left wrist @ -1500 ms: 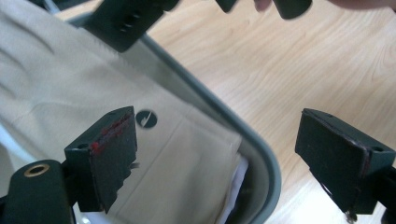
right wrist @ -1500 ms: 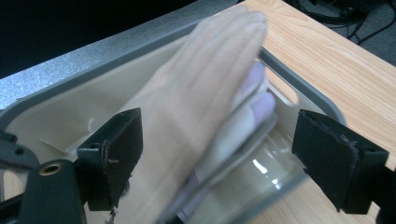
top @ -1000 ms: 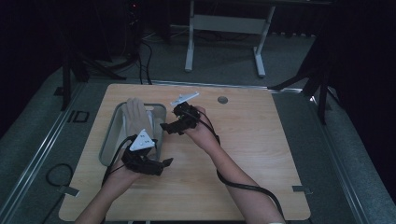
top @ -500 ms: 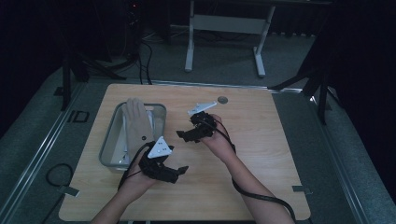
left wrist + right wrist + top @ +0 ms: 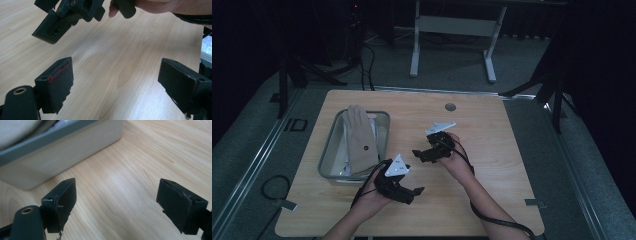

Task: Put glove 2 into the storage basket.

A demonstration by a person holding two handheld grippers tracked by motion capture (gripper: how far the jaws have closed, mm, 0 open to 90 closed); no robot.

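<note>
**A:** Where is the glove, and how does it lie?

**B:** The beige glove [image 5: 358,140] lies in the metal tray [image 5: 328,150] at about nine o'clock on the wooden table [image 5: 492,150]. Its long axis runs almost from six to twelve, fingers toward twelve o'clock at the far end of the tray, cuff toward six at the near end, leaning a little toward five. The cuff end lies on the tray's near rim. A small dark spot sits near the middle of the glove. Something pale lies under it in the tray; I cannot tell what.

**A:** And your tongs?

**B:** My left gripper [image 5: 412,191] hovers over bare wood at about seven o'clock from the table's middle, just beside the tray's near right corner, pointing toward three o'clock. Its jaws are spread wide with nothing between them; in the left gripper view [image 5: 120,85] I see only wood grain in the gap.

**A:** The other one?

**B:** My right gripper [image 5: 421,154] is near the table's middle, pointing toward nine o'clock, at the tray. Its jaws are also released and wide apart, nothing in them. In the right gripper view [image 5: 117,205] the tray's pale side wall [image 5: 62,152] stands just beyond the tips, with a fold of the glove [image 5: 17,130] above the rim.

**A:** Do the two touch?

**B:** No. They face each other, near but apart, and neither touches the tray or the glove.
</note>
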